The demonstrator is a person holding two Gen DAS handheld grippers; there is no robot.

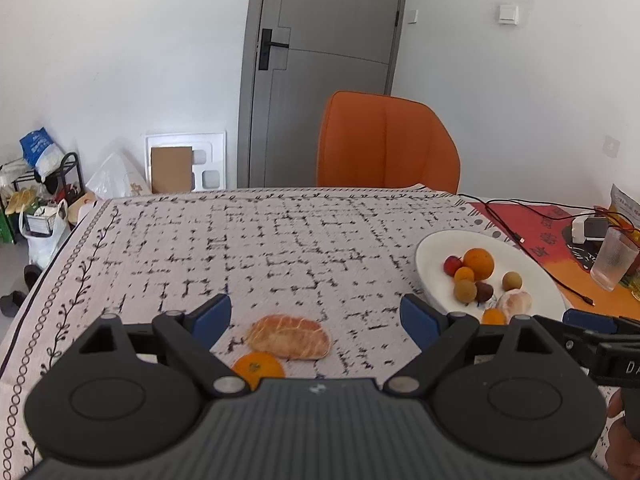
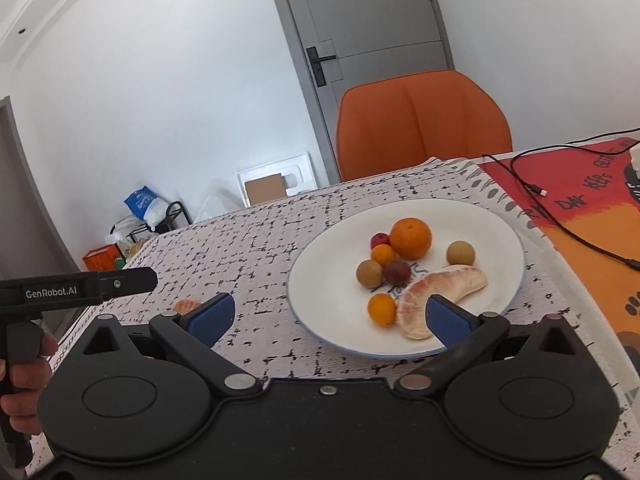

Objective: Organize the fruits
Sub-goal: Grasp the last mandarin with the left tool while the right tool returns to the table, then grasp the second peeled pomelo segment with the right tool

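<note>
A peeled pomelo segment (image 1: 289, 337) and a small orange (image 1: 258, 369) lie on the patterned cloth, between the wide-apart fingers of my left gripper (image 1: 316, 314), which touches neither. The white plate (image 2: 320, 292) holds a large orange (image 2: 410, 238), small oranges, brown and dark red round fruits and another pomelo segment (image 2: 444, 296). My right gripper (image 2: 330, 316) is open at the plate's near rim, its right pad in front of that segment without pressing it. In the left wrist view the plate (image 1: 432, 264) is at the right.
An orange chair (image 1: 386, 144) stands behind the table's far edge. Black cables (image 2: 560, 220) run over a red and orange mat (image 2: 592, 248) to the right of the plate. A ribbed glass (image 1: 614, 258) stands far right. A hand (image 2: 24, 376) holds the left gripper's handle.
</note>
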